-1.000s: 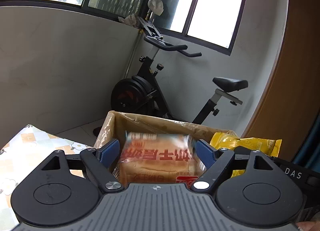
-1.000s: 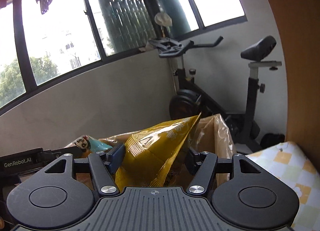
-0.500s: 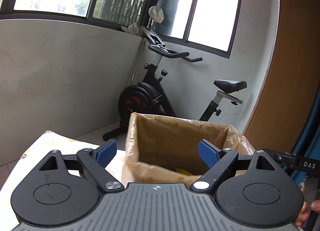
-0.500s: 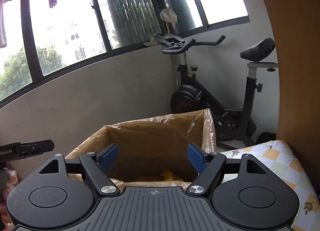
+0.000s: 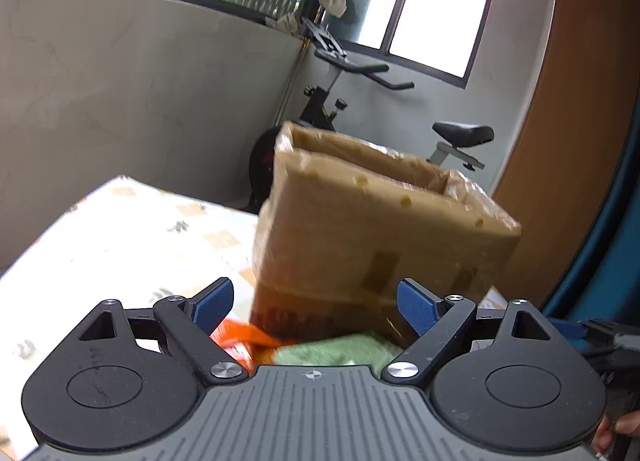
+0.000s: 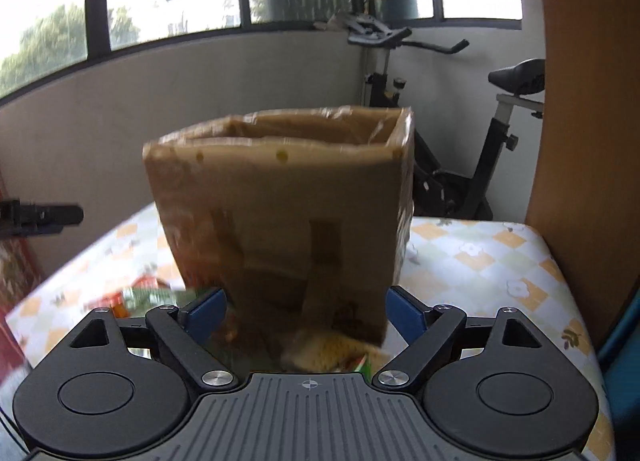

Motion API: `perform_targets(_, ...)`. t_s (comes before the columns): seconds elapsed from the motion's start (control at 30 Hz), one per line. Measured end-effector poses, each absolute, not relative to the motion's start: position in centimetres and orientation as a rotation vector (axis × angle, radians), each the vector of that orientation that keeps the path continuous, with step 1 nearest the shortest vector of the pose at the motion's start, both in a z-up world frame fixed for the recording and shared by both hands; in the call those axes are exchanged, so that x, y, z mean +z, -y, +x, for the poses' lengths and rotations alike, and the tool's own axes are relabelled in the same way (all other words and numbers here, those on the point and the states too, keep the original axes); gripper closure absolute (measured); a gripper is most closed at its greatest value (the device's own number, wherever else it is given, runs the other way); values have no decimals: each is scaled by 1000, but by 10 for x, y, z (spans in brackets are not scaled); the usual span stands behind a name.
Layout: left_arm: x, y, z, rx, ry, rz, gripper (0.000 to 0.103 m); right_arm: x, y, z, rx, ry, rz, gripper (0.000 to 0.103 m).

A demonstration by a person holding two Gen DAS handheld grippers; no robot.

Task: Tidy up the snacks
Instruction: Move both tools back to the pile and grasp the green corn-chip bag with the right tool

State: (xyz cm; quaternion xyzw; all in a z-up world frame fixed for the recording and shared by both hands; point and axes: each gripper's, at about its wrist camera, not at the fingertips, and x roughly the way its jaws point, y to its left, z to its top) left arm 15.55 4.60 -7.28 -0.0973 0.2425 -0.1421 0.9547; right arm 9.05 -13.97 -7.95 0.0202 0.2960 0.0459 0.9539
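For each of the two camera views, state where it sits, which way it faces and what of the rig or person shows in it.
Left wrist: rides the left gripper, looking forward over open blue pads at the cardboard box; fingertips show at lower right.
Right wrist: rides the right gripper, jaws just opened and empty, facing the box's front; the other gripper's tip shows at left.
Shared: box, checked tablecloth, exercise bike, windows.
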Motion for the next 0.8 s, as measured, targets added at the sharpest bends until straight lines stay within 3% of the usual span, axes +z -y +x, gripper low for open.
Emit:
perform_targets(0.2,-98,-30,157,-329,-551,-226,12,-126,122,87,96,-774,-45,16)
perform_targets(0.3,-106,-25,161,-340,-566,-215,12,-139,119,87,78,-793,-44,6)
perform_targets(0.47,-117,-22,173,-351,-599,-230,12,-155,120,96,93,-844,3,6)
perform_targets(0.57,-126,-17,175,-365,-617,-236,12,-162,115,94,79,-818,1,9)
perform_targets(0.63,-129,-15,177,-378,-627,-243,12,-162,113,91,68,-787,28,18)
perform_targets(0.8,-139,-7,177,-403,-662,-251,12,-166,112,82,71,-728,176,20)
